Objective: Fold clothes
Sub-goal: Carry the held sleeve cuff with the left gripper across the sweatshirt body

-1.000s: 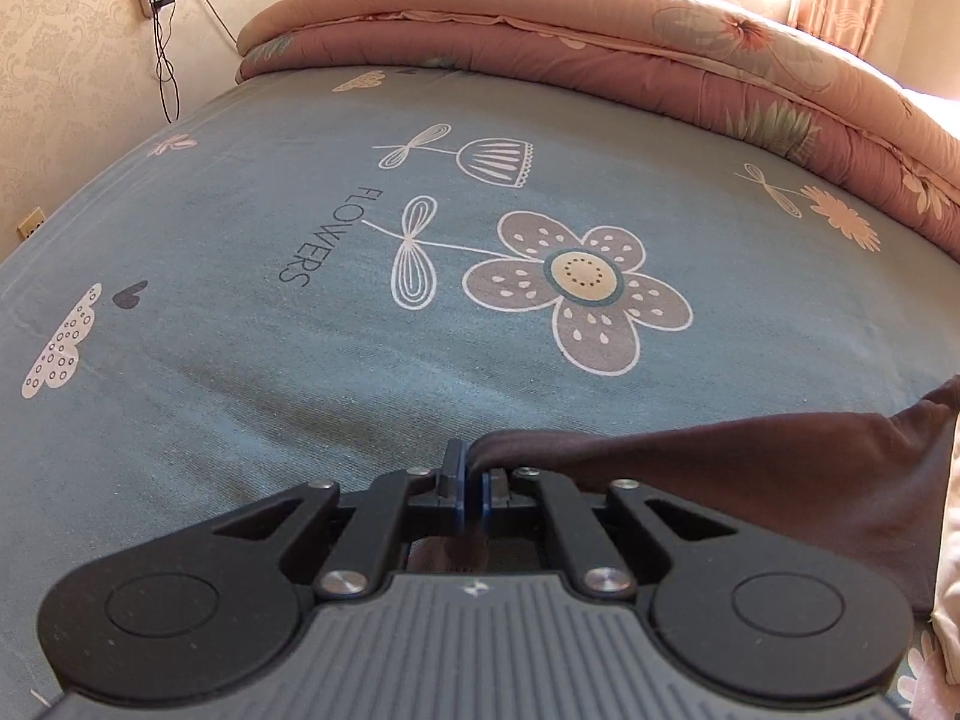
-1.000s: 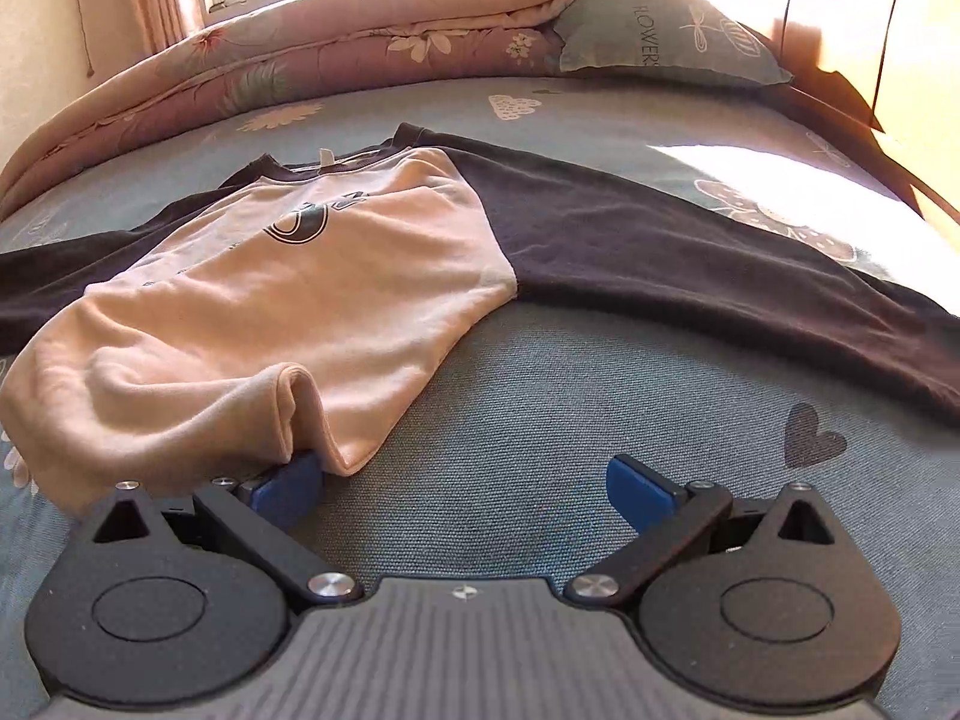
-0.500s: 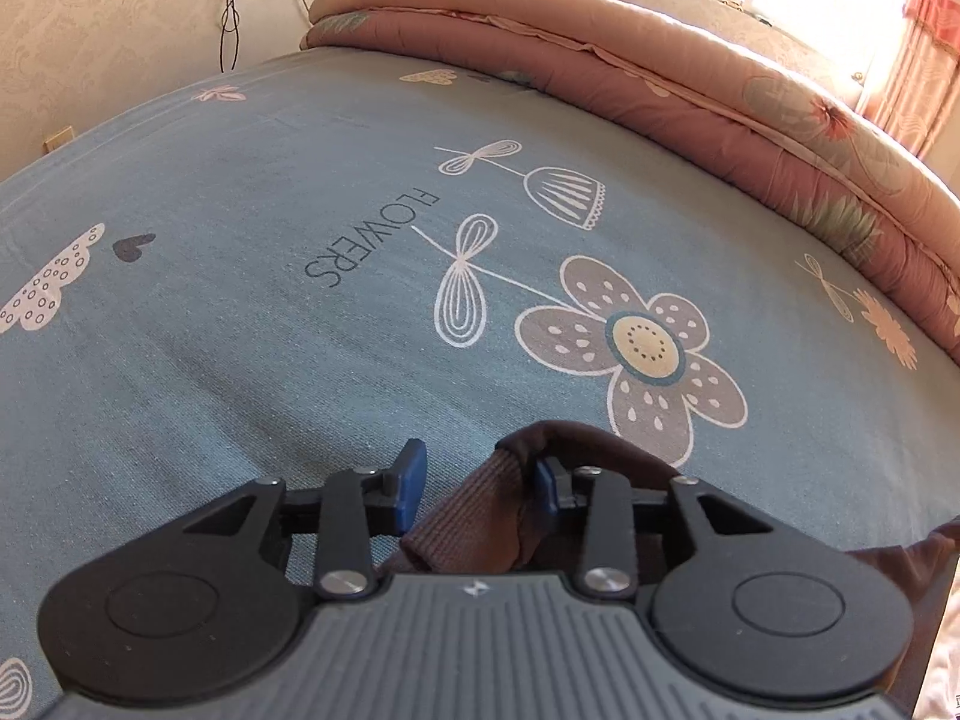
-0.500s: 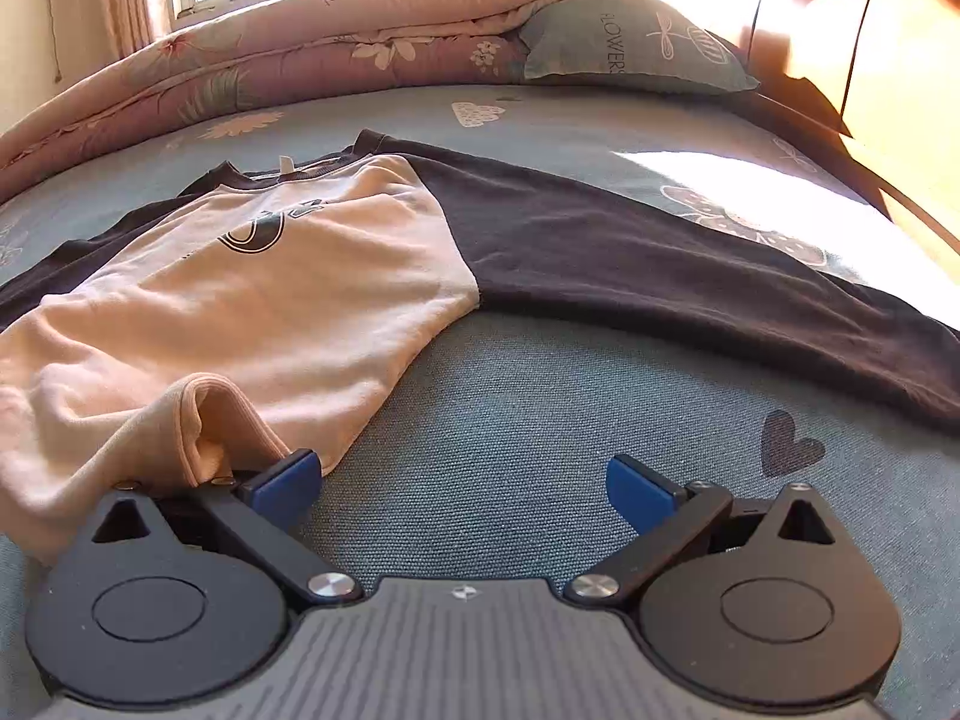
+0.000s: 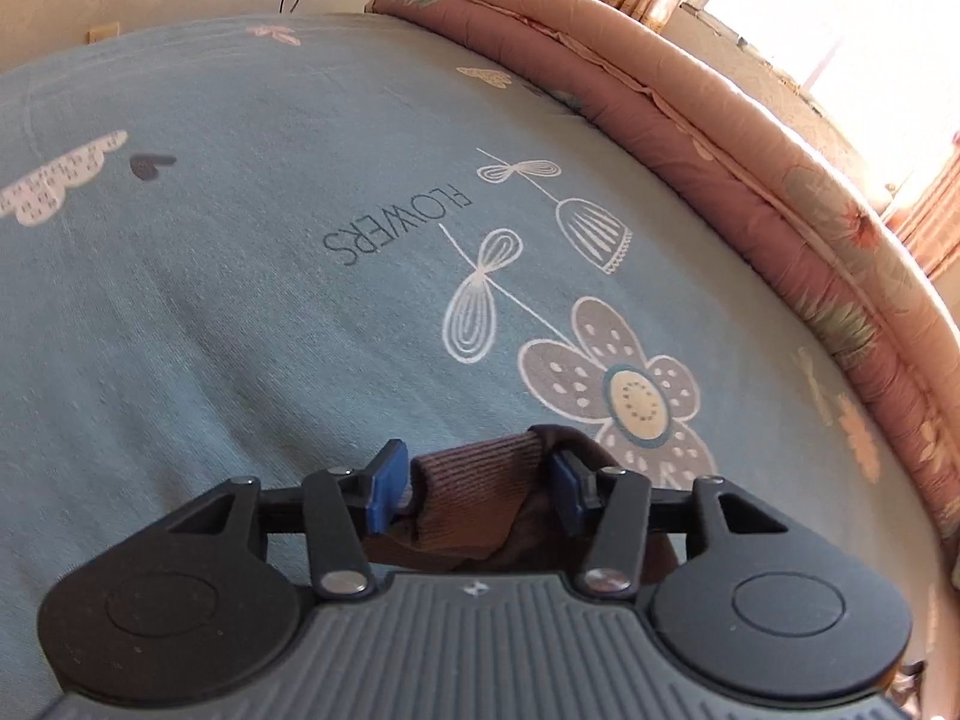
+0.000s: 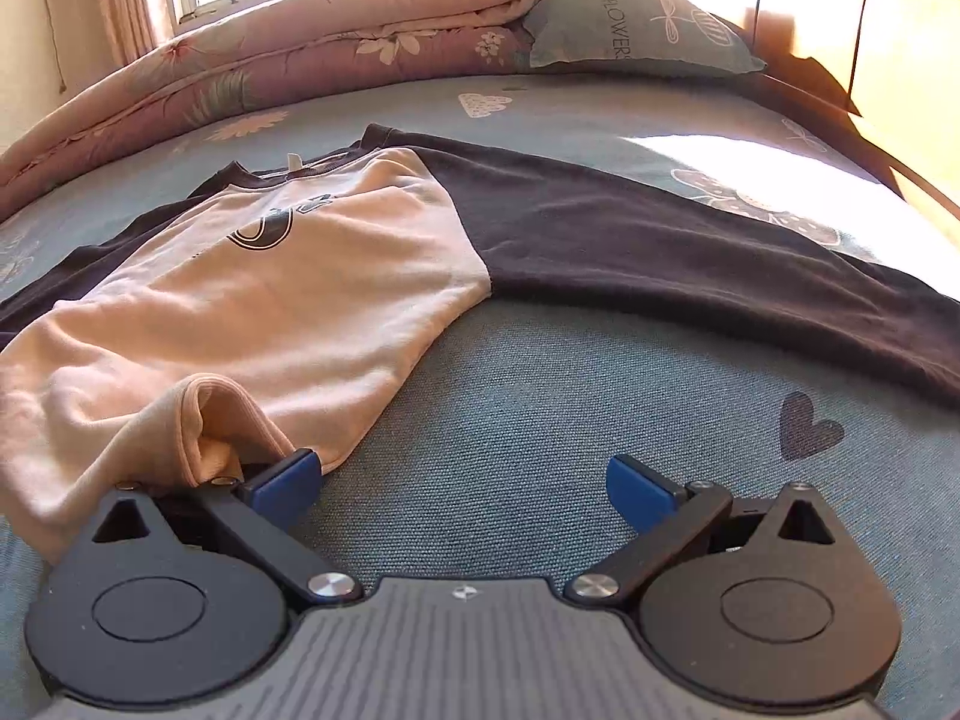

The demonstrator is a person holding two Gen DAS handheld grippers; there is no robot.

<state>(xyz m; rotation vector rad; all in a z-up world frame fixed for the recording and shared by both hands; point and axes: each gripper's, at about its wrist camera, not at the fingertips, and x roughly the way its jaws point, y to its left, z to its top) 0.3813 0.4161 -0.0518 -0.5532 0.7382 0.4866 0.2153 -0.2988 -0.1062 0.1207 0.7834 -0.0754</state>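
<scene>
- Now the left gripper (image 5: 474, 489) has its jaws apart around a brown ribbed cuff (image 5: 477, 480), which sits loose between them, probably released or about to be pinched.
- Spread on the bed (image 6: 540, 408), the shirt (image 6: 252, 294) lies unfolded, its dark sleeve (image 6: 708, 264) reaching toward 3 o'clock.
- Jaws wide, the right gripper (image 6: 462, 480) sits at the hem, one finger touching it; open bedsheet lies at 12 and 3 o'clock.

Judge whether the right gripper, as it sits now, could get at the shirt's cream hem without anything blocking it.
Probably yes. The right gripper is open, and the cream hem lies bunched against its left finger, with only bare bedsheet between the fingers.
</scene>
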